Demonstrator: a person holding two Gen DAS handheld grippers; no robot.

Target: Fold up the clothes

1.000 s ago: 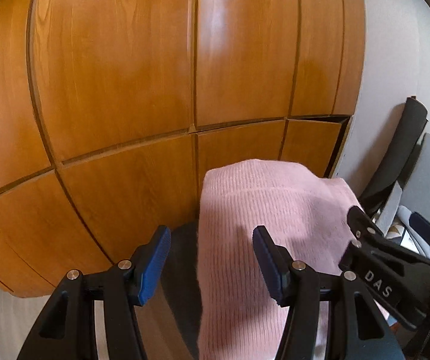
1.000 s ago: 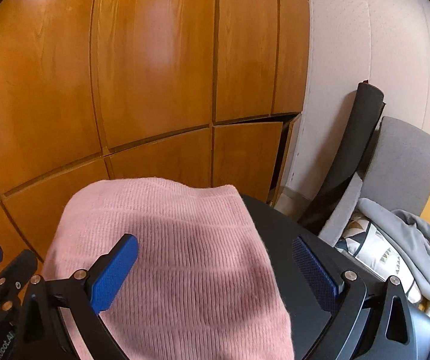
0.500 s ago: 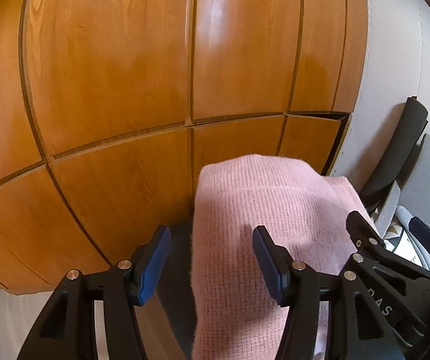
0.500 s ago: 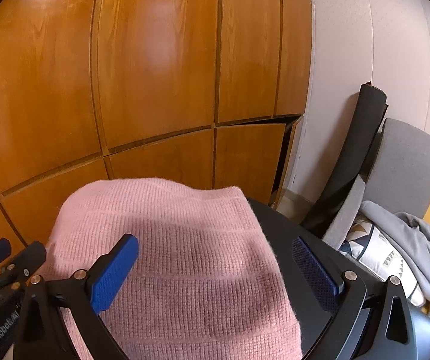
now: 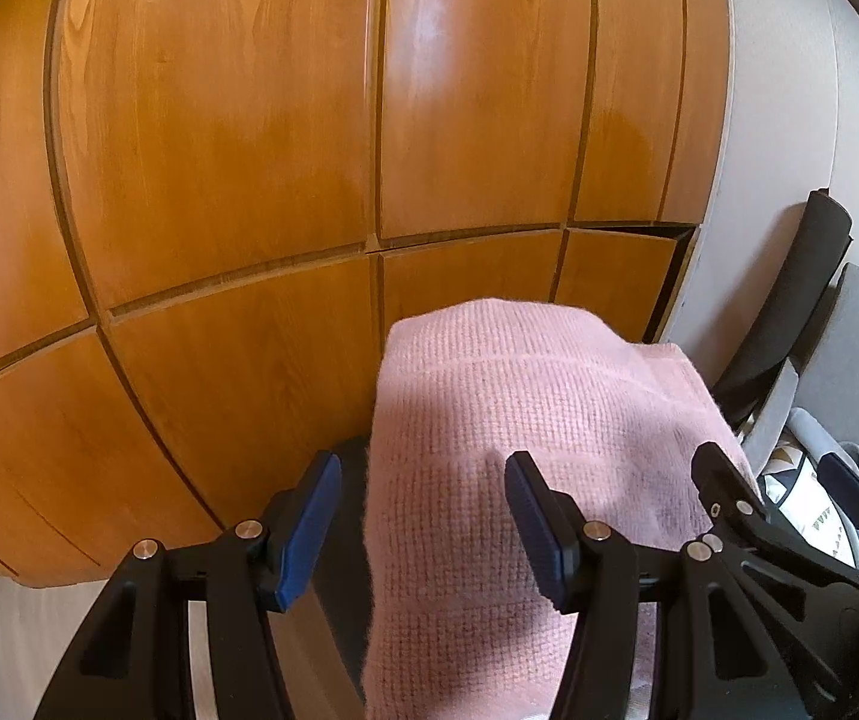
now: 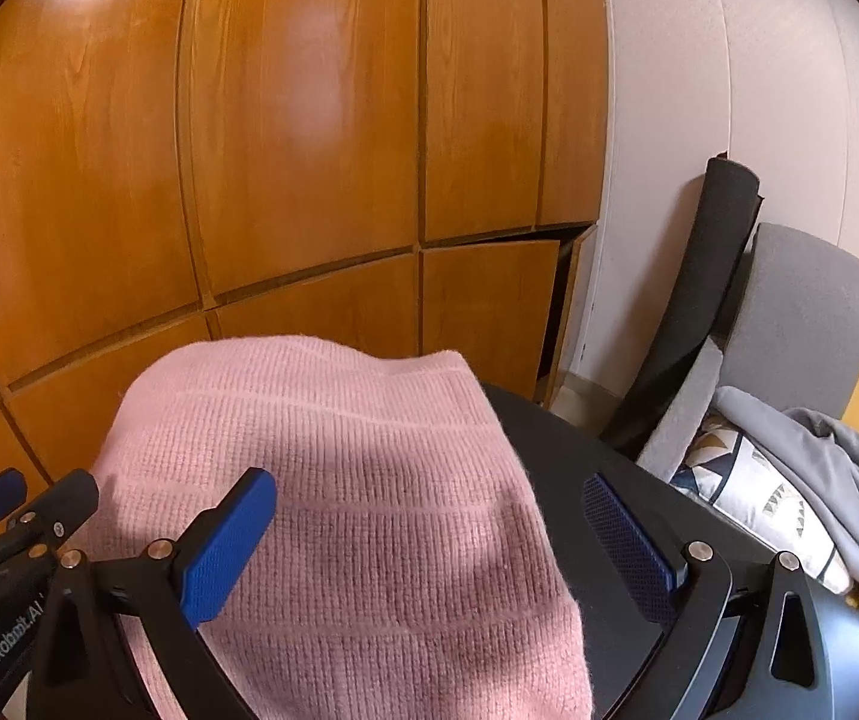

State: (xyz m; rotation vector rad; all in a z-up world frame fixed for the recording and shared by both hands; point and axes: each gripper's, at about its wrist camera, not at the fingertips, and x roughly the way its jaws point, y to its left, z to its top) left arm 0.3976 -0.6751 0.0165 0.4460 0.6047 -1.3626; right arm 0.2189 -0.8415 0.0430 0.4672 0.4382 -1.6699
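Lying folded, pink ribbed knit sweater (image 6: pixel 357 480), fuzzy edges, on black table (image 6: pixel 579 480)

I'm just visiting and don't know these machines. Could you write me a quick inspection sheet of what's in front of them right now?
Surface: a round black table, partly covered.
Job's things: a pink knitted garment lies folded on the table, its left edge hanging past the table's rim.
Clutter: a grey garment and a patterned cushion are piled on the right.
Grippers: left gripper open, holding nothing, over the garment's left edge; right gripper open, holding nothing, over its right edge.
Cables: nothing seen.
Surroundings: wooden cabinet doors behind, the lower right one ajar; a white wall; a black roll leaning on it; a grey chair back.
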